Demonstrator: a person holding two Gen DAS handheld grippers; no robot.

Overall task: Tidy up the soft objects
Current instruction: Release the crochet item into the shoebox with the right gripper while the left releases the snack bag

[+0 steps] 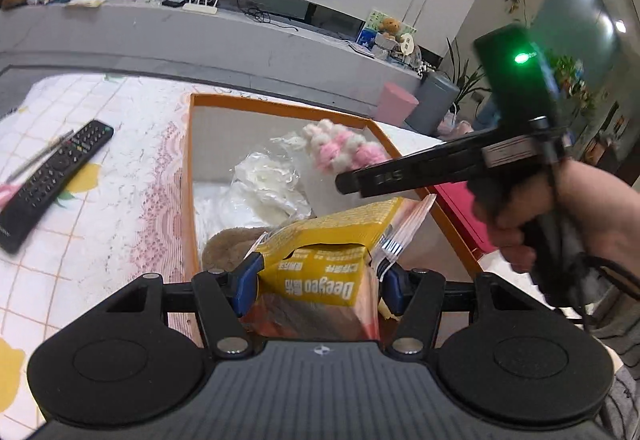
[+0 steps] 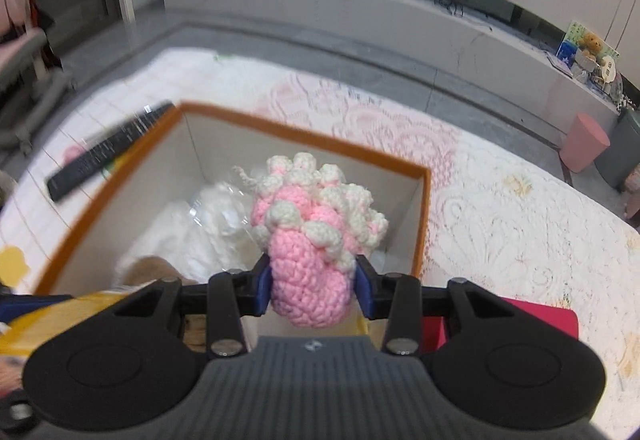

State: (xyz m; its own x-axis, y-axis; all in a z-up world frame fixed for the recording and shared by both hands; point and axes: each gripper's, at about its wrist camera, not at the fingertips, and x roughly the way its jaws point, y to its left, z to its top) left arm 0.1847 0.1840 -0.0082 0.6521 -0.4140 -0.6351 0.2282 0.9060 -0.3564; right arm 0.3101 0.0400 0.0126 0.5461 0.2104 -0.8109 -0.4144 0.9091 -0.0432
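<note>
While both loads are hanging over the orange-rimmed box point(image 2: 304, 138), the right hand-held gripper point(image 2: 314, 282), clamping the pink crochet toy point(image 2: 316, 236), should be lowering before releasing; the left hand-held gripper point(image 1: 320, 280) is pinching the yellow packet point(image 1: 320, 252), waiting clear

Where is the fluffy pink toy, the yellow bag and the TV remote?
pink and white crocheted yarn toy point(image 2: 310, 264): right wrist view, on its pink knitted body.
yellow plastic snack bag point(image 1: 320, 272): left wrist view, on its printed front.
black TV remote control point(image 1: 56, 176): left wrist view, on its buttons.
</note>
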